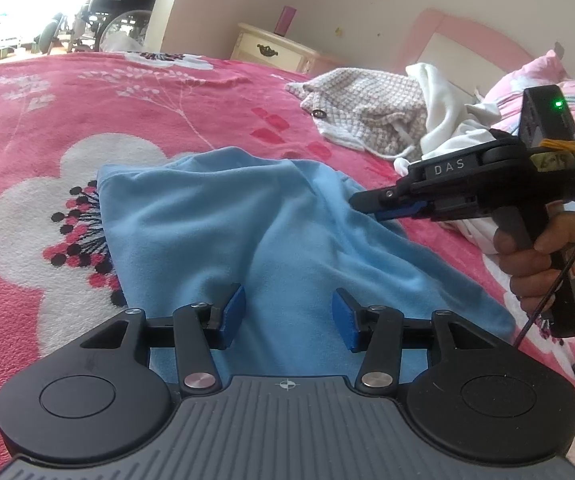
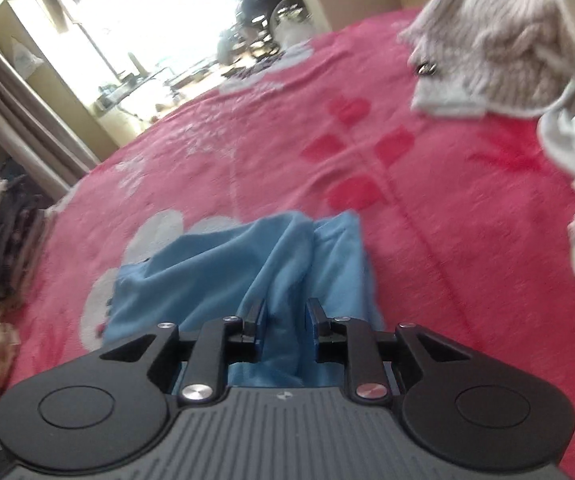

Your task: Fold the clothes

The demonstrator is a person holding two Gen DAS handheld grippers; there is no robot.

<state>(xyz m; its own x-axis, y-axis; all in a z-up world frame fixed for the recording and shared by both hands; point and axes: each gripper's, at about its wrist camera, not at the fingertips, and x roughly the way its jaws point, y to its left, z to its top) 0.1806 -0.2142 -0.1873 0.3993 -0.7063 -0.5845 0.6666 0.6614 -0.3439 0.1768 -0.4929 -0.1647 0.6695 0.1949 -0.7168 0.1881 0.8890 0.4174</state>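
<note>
Nearest in the left wrist view, the left gripper [image 1: 287, 318] hangs over the close end of the soft light-blue fleece garment [image 1: 247, 220], its blue-padded fingers [image 1: 233, 308] well apart with only flat cloth below them and nothing pinched; it looks parked there to steady or wait on that end.

Just beyond and to the right of those fingers, the right gripper [image 1: 361, 202] meets the garment's right edge. Its own camera shows a raised ridge of the blue cloth running up between its fingers [image 2: 253, 316], which stand narrowly apart. The picture is blurred, so I cannot tell whether the pads actually press the fabric or merely flank it. The bunched ridge suggests the edge is being gathered there for a fold across.

The garment lies rumpled on the pink plush floral blanket [image 1: 67, 112], ahead of both sets of fingers. Farther off, past the right gripper, a beige-and-white knitted garment [image 1: 367, 108] and a white cloth [image 1: 443, 108] sit heaped together, well apart from the fingers, probably awaiting their turn.
</note>
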